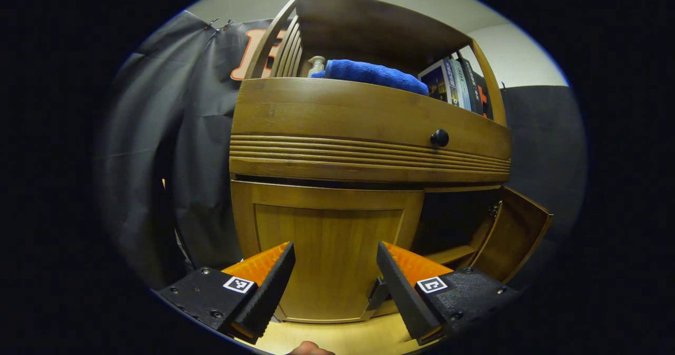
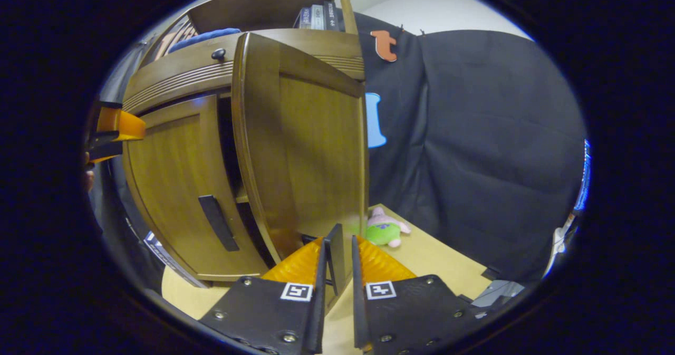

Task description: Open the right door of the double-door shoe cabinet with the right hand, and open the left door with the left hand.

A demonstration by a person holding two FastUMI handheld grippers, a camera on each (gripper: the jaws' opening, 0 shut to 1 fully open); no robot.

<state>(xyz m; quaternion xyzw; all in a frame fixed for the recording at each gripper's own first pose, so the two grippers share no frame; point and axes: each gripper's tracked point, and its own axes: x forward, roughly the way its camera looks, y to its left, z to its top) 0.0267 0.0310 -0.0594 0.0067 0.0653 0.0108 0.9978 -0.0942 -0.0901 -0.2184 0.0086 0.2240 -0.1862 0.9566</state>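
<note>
The brown wooden double-door shoe cabinet [image 1: 369, 123] stood on the pale wooden desk [image 2: 422, 255]. Its right door [image 2: 311, 149] was swung open, and the right gripper [image 2: 337, 252] had its fingers narrowed onto the black bar handle [image 2: 334, 255] at that door's lower edge. The left door [image 1: 327, 239] was closed, its dark handle [image 2: 218, 222] untouched; the left gripper [image 1: 336, 270] hung before it, spread wide and holding nothing. A blue folded towel [image 1: 374, 74] and upright books [image 1: 453, 83] sat on the cabinet's upper shelf. A green and pink plush toy [image 2: 385, 229] lay on the desk beside the open door.
</note>
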